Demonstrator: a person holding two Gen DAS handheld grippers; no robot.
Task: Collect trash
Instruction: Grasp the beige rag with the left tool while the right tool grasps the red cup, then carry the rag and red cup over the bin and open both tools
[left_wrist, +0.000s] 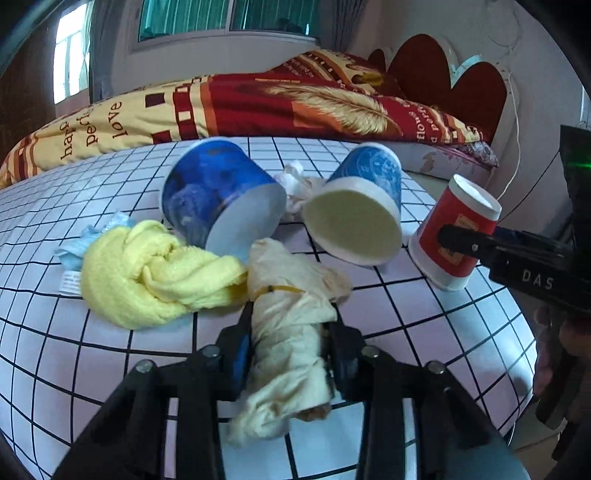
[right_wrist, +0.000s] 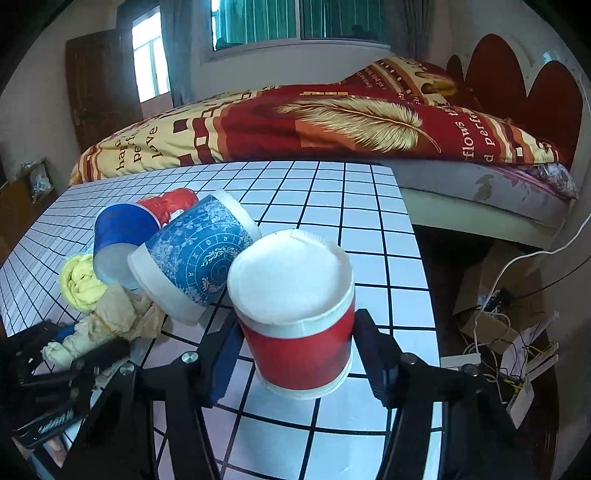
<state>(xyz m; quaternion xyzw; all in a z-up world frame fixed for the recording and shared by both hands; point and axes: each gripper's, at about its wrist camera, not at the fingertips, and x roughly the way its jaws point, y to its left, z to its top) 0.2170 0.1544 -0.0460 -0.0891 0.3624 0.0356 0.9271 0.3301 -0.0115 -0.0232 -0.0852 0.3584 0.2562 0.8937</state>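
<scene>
Left tool (left_wrist: 288, 332): fingers clenched on the rag roll (left_wrist: 291, 332), one on each side of its middle; the roll runs lengthwise between them, far end toward the cups.
Rag roll: cream cloth, twisted, bound with a yellow band; lies on the desk (left_wrist: 406, 332), touching the yellow towel (left_wrist: 147, 273) on its left; far end just beside the dark blue cup (left_wrist: 221, 192).
Right tool (right_wrist: 295, 332): fingers grasping the red cup (right_wrist: 299, 325) by its two sides.
Red cup: upside down, white base facing the right wrist camera, tilted; near the right edge of the desk. Whether its rim touches the desk: cannot tell.
Patterned cup (right_wrist: 199, 258): blue with white bands, on its side, just left of the red cup and touching or nearly touching it; in the left wrist view its mouth faces the camera.
Dark blue cup: on its side, left of the patterned cup, resting against the yellow towel.
Crumpled tissue (left_wrist: 295, 184): white, between the two blue cups, behind them.
Red wrapper (right_wrist: 170, 203): behind the two blue cups in the right wrist view.
Light blue scrap (left_wrist: 74, 247): at the left edge of the yellow towel.
Desk: white, with a black grid.
Bed (right_wrist: 332, 122): beyond the desk, red and yellow cover.
Cables (right_wrist: 498, 332): on the floor to the right of the desk.
</scene>
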